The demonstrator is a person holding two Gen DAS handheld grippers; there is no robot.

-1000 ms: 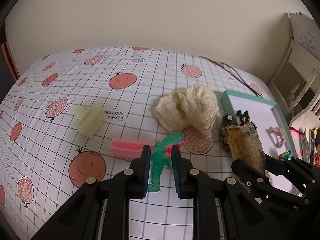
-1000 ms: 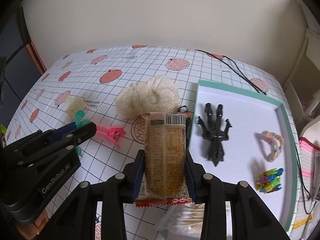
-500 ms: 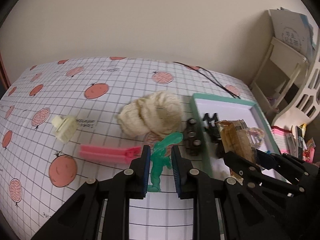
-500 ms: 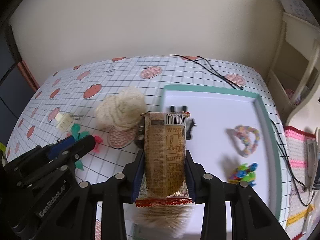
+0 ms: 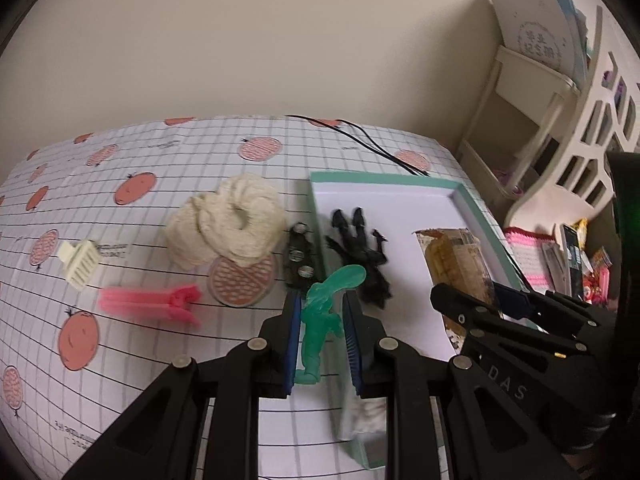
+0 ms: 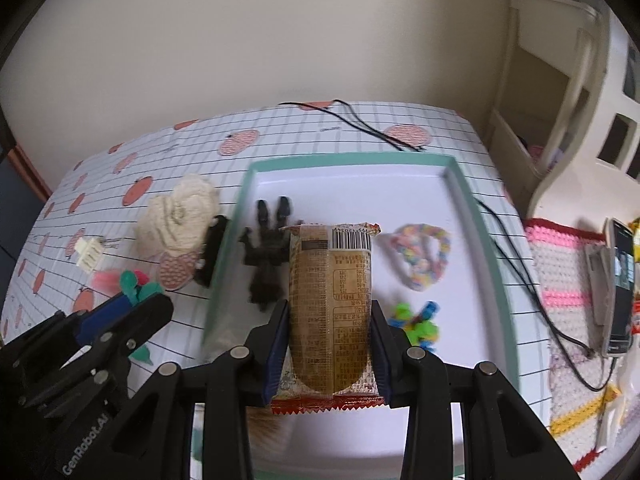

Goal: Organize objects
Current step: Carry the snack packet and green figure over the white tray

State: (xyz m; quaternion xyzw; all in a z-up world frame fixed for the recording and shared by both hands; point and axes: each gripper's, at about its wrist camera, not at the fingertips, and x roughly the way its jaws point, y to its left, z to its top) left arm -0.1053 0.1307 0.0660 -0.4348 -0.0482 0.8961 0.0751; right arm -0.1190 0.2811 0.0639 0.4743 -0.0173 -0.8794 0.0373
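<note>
My left gripper (image 5: 320, 300) is shut on a green toy figure (image 5: 324, 320), held above the near left edge of the teal-rimmed white tray (image 5: 384, 178). My right gripper (image 6: 330, 312) is shut on a brown snack packet (image 6: 330, 304), held over the tray (image 6: 348, 158). The packet also shows in the left wrist view (image 5: 454, 264). A black toy figure (image 6: 266, 248) lies in the tray's left part. A bead bracelet (image 6: 420, 256) and a small colourful toy (image 6: 416, 322) lie in its right part.
On the tomato-print cloth left of the tray lie a cream yarn bundle (image 5: 228, 220), a pink clip (image 5: 152, 304), a cream hair claw (image 5: 80, 264) and a black flat tool (image 5: 298, 256). A black cable (image 6: 360, 124) runs behind the tray. A white shelf (image 6: 560, 80) stands at right.
Both grippers have moved right, from over the cloth to over the tray, still holding the green figure and the snack packet.
</note>
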